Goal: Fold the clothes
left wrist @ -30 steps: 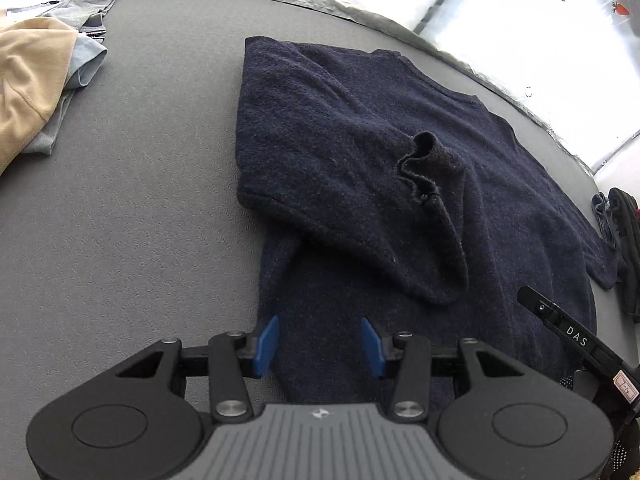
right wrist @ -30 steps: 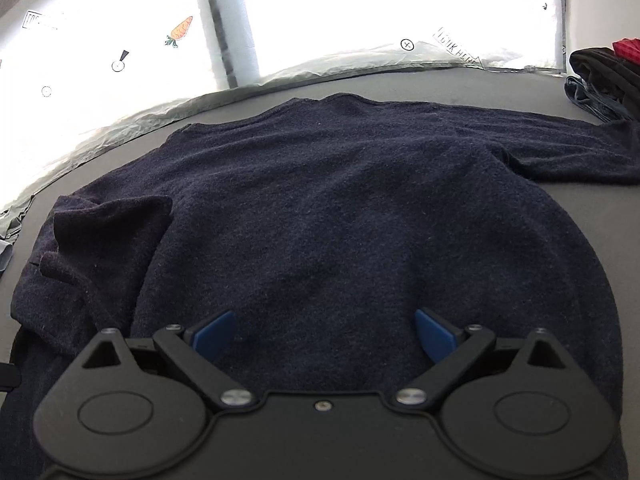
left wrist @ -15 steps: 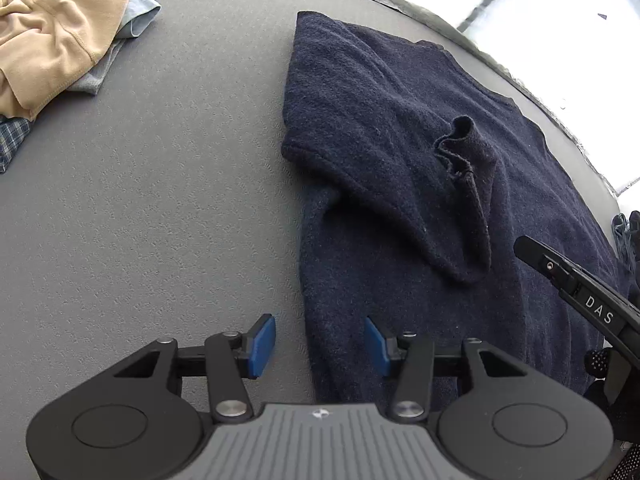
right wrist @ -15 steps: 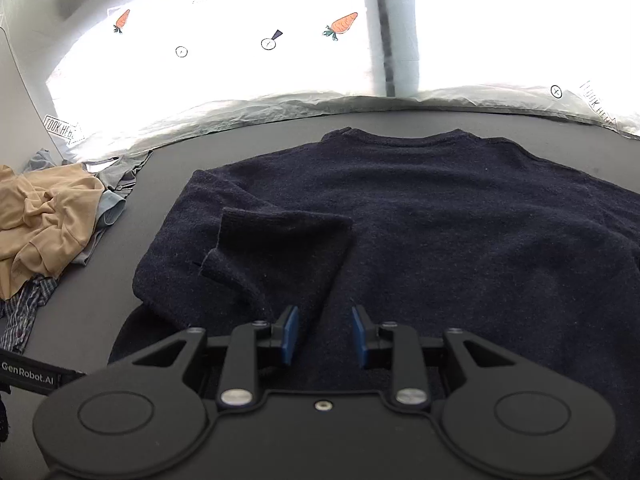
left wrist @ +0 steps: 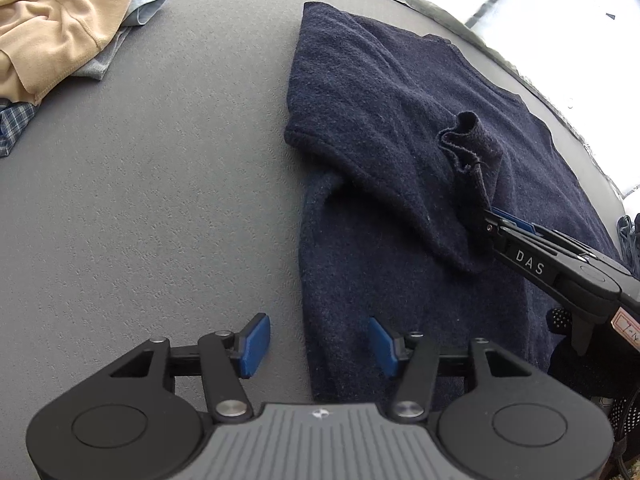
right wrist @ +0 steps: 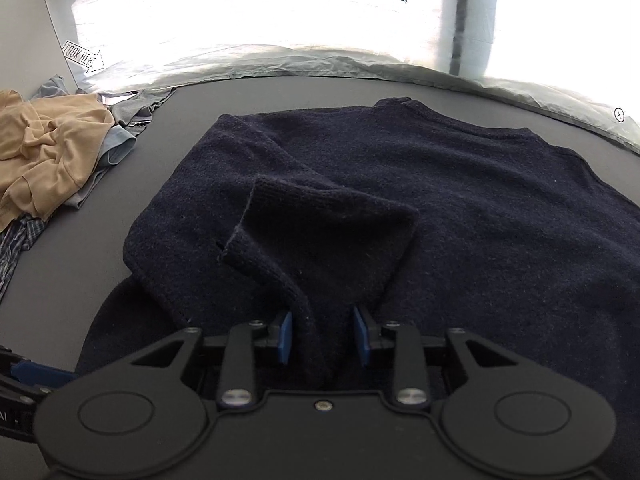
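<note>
On the grey table [left wrist: 152,208] | one navy sweater [right wrist: 500,220] | left hand-held gripper [left wrist: 318,342] wide | right hand-held gripper [right wrist: 322,334] clamping its sleeve [right wrist: 320,232]

Fuzzy knit sweater [right wrist: 460,216]; matt, finely textured table [left wrist: 160,200].

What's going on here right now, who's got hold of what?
A person with two handheld grippers is folding a navy sweater spread on the grey table. Its sleeve lies folded across the body, and the right gripper is around the sleeve's cuff end, jaws narrowed on the fabric. The left gripper is open, straddling the sweater's side edge near the hem and gripping nothing. A pile of other clothes waits at the far left.
</note>
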Demonstrator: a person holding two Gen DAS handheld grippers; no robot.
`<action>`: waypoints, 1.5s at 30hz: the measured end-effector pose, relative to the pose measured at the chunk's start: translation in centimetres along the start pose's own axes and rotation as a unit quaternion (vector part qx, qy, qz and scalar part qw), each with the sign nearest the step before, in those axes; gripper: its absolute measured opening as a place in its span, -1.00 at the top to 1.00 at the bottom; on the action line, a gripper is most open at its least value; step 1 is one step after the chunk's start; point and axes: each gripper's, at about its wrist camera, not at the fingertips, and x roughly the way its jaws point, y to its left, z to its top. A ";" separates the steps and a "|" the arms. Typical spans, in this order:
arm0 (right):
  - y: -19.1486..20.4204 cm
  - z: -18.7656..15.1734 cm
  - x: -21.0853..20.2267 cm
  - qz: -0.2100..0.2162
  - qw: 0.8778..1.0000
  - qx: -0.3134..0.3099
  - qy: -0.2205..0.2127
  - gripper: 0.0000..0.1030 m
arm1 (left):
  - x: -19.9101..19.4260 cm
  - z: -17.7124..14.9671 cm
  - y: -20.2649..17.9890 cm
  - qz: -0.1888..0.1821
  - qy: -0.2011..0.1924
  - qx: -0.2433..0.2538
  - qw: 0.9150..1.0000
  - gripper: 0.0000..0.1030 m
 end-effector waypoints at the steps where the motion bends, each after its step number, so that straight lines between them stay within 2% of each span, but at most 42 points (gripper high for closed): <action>1: -0.2 0.0 0.0 0.003 1.000 0.002 -0.003 0.59 | 0.0 -0.1 0.0 0.002 -0.002 -0.005 1.000 -0.09; 3: -1.0 0.0 -0.3 0.013 1.000 0.021 -0.005 0.74 | 0.0 -0.2 -0.2 0.005 -0.007 -0.021 1.000 -0.06; 5: -1.8 0.0 -0.5 0.024 0.999 0.042 -0.006 0.79 | -0.1 -0.5 -0.6 0.002 -0.015 -0.038 0.999 0.03; 6: -2.2 0.0 -0.7 0.028 0.998 0.050 -0.007 0.81 | -0.3 -0.8 -1.0 0.001 -0.019 -0.044 0.999 0.29; 7: -2.7 0.0 -1.0 0.033 0.998 0.053 -0.009 0.81 | -0.4 -1.0 -1.4 0.000 -0.024 -0.049 0.999 0.68; 8: -3.1 0.1 -1.4 0.037 0.998 0.054 -0.012 0.82 | -0.6 -1.3 -1.9 -0.002 -0.029 -0.054 0.998 0.79; 14: -6.5 0.8 -3.6 0.054 0.995 0.071 -0.041 0.83 | -1.6 -2.9 -4.4 -0.010 -0.057 -0.085 0.995 0.86; 20: -11.0 0.9 -5.6 0.045 0.993 0.091 -0.062 0.83 | -2.6 -4.4 -7.0 -0.018 -0.085 -0.115 0.990 0.87; 27: -19.0 0.5 -8.3 -0.005 0.986 0.135 -0.093 0.84 | -1.5 -6.9 -13.9 -0.041 -0.088 -0.068 0.993 0.89; 31: -24.2 -0.1 -9.3 -0.033 0.977 0.188 -0.099 0.84 | 0.6 -7.9 -17.0 -0.054 -0.061 -0.049 0.995 0.87; 36: -29.4 -1.8 -9.4 -0.049 0.960 0.267 -0.074 0.84 | 4.7 -8.6 -17.7 -0.041 -0.011 -0.076 0.996 0.85; 38: -30.2 -2.6 -9.1 -0.044 0.956 0.282 -0.064 0.84 | 5.0 -8.6 -17.4 -0.045 -0.010 -0.093 0.995 0.85; 41: -30.1 -3.0 -8.9 -0.044 0.959 0.275 -0.059 0.84 | 5.3 -8.7 -16.9 -0.052 -0.011 -0.118 0.992 0.85; 45: -30.3 -2.9 -9.2 -0.040 0.960 0.270 -0.066 0.85 | 4.8 -8.8 -17.1 -0.051 -0.021 -0.117 0.992 0.85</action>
